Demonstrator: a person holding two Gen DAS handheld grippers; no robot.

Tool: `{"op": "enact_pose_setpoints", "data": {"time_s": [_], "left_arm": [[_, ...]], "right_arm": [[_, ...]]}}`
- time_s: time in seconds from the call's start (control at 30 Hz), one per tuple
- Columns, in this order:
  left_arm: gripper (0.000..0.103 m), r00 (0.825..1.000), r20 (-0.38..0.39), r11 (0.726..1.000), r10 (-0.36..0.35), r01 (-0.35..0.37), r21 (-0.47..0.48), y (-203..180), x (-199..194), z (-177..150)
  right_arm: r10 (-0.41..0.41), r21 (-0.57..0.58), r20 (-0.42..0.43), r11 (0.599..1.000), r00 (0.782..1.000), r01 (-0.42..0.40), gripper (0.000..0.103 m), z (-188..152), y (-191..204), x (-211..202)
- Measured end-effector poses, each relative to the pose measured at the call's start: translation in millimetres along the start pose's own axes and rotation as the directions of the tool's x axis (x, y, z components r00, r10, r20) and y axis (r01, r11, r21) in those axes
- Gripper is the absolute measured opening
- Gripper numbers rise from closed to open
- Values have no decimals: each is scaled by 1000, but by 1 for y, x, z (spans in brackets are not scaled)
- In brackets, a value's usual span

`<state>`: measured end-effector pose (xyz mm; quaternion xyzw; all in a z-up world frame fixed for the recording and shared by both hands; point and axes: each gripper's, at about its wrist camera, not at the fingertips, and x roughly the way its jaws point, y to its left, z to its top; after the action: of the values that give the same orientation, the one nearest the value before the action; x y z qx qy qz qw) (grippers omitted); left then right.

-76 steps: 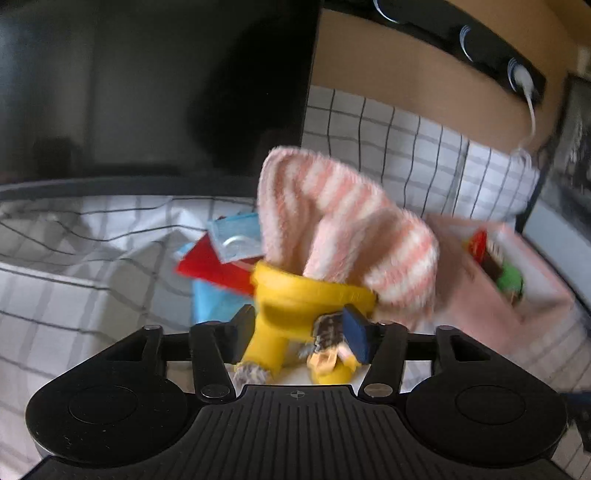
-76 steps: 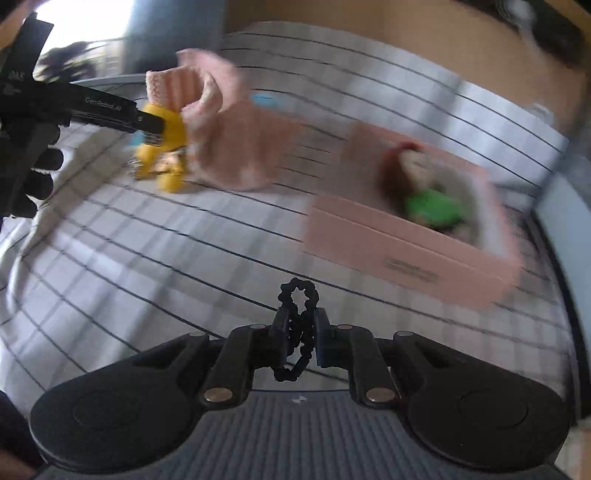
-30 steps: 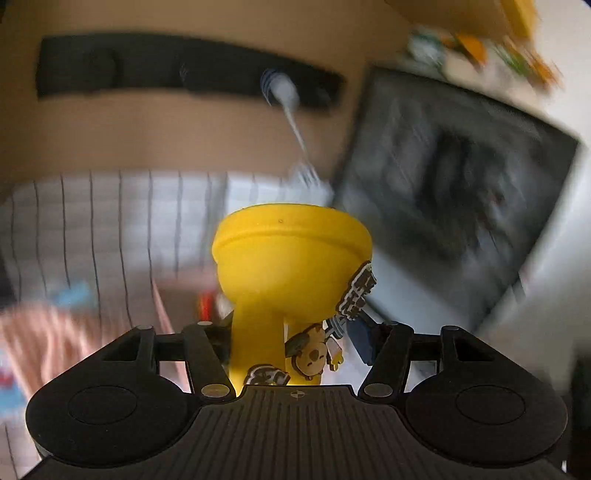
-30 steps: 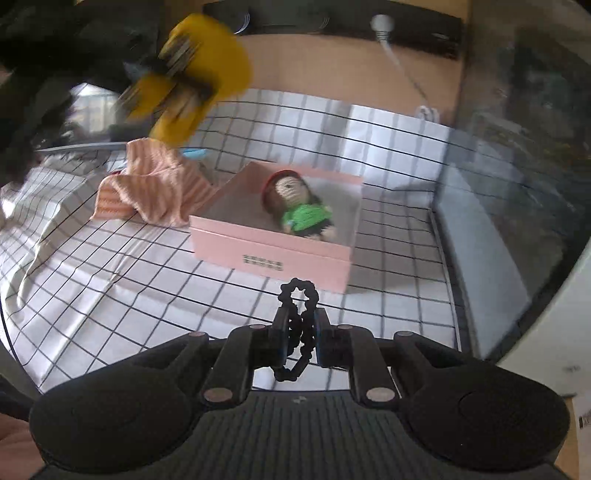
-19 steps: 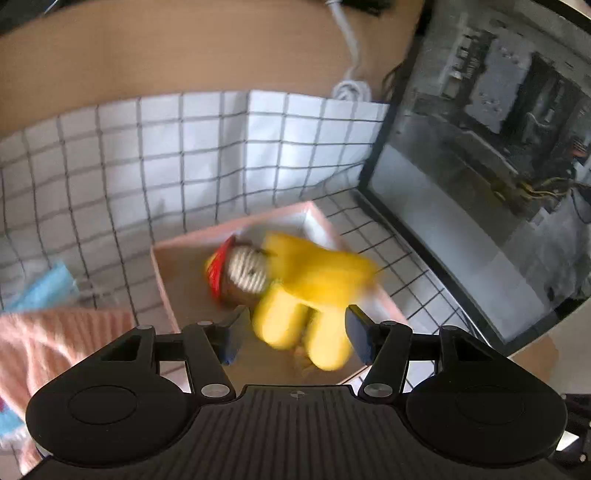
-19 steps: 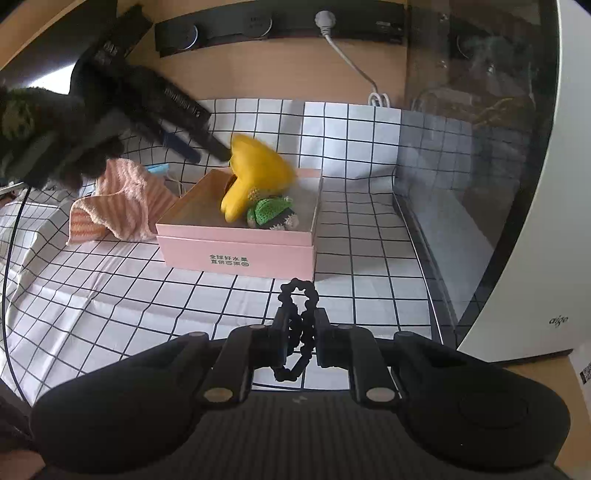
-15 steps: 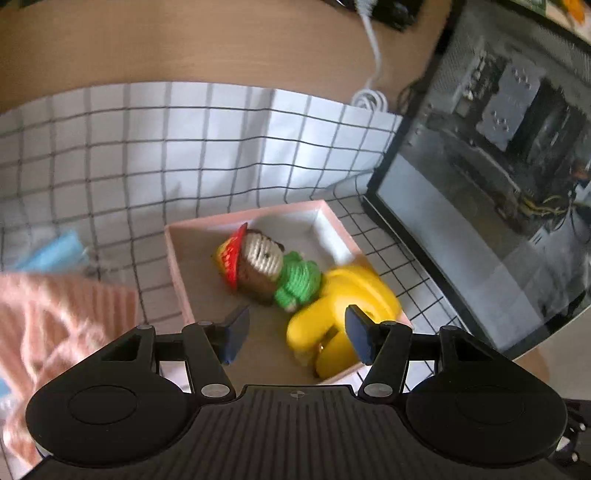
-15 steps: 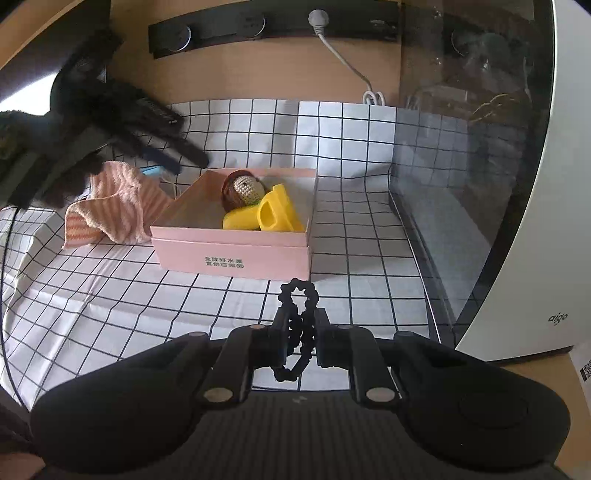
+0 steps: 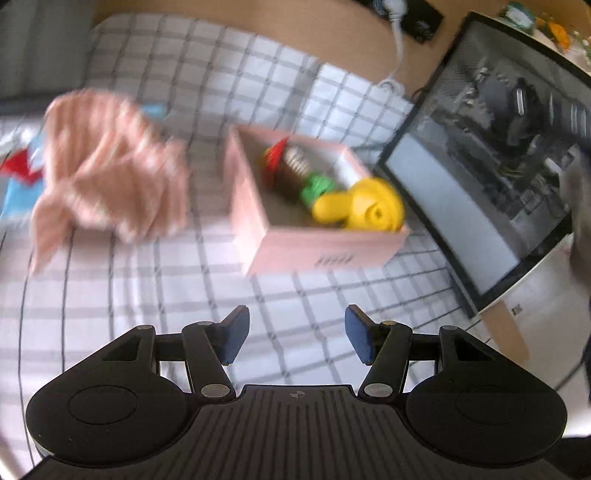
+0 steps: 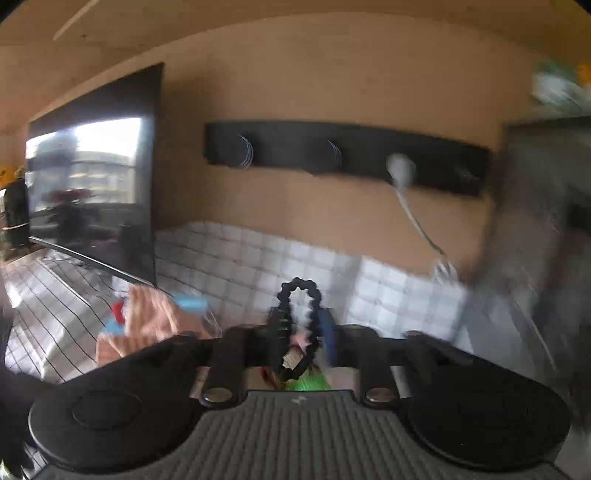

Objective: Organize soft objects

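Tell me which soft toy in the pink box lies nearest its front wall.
The yellow toy, in the pink box's front right corner; the crocheted doll lies behind it.

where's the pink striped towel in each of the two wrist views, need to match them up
Left wrist view: the pink striped towel lies crumpled at upper left on the checked cloth, left of the pink box, blurred.
Right wrist view: the towel shows at lower left, just above the gripper body, also blurred.
Shared landmark: the white plug and cable on the wooden wall's black socket strip.
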<state>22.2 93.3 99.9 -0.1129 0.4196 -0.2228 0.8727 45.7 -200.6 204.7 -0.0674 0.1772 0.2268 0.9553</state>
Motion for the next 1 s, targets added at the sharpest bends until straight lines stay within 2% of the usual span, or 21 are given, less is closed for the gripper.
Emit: {"op": "enact_pose_setpoints", "data": {"time_s": [0.03, 0.1, 0.2, 0.33, 0.5, 0.6, 0.7, 0.77, 0.87, 0.93, 1.0], "left_arm": [[62, 1000, -4, 1000, 10, -10, -16, 4, -1, -9], [62, 999, -9, 997, 36, -36, -66, 14, -6, -22], [62, 997, 0, 986, 80, -79, -147, 36, -18, -41], [62, 990, 4, 957, 143, -137, -255, 64, -33, -61], [62, 986, 17, 936, 167, -153, -317, 89, -54, -76], [62, 984, 27, 929, 179, -160, -335, 102, -69, -83], [62, 981, 36, 922, 192, -168, -350, 116, -86, -92], [62, 979, 39, 916, 200, -172, -363, 125, -96, -98], [62, 978, 37, 910, 206, -178, -373, 138, -110, -105], [62, 978, 40, 909, 205, -175, -378, 147, -120, -112], [62, 976, 51, 909, 212, -178, -376, 157, -130, -120]], "right_arm": [[10, -5, 0, 1000, 1000, -10, 68, 7, 2, 7], [26, -8, 3, 1000, 1000, -26, 76, 15, 3, 21], [33, -21, -25, 999, 999, -33, 76, 18, 10, 38], [65, -68, -81, 995, 995, -71, 78, -1, 40, 60], [126, -230, -149, 960, 981, -158, 78, -31, 120, 99], [201, -234, -198, 941, 959, -246, 78, -38, 165, 120], [238, -237, -188, 931, 953, -279, 78, -36, 208, 142], [239, -267, -163, 923, 957, -276, 78, -32, 237, 156], [194, -353, -148, 906, 970, -235, 77, -33, 275, 187], [173, -395, -195, 887, 965, -239, 77, -41, 291, 206], [181, -411, -258, 868, 949, -277, 77, -51, 295, 212]]}}
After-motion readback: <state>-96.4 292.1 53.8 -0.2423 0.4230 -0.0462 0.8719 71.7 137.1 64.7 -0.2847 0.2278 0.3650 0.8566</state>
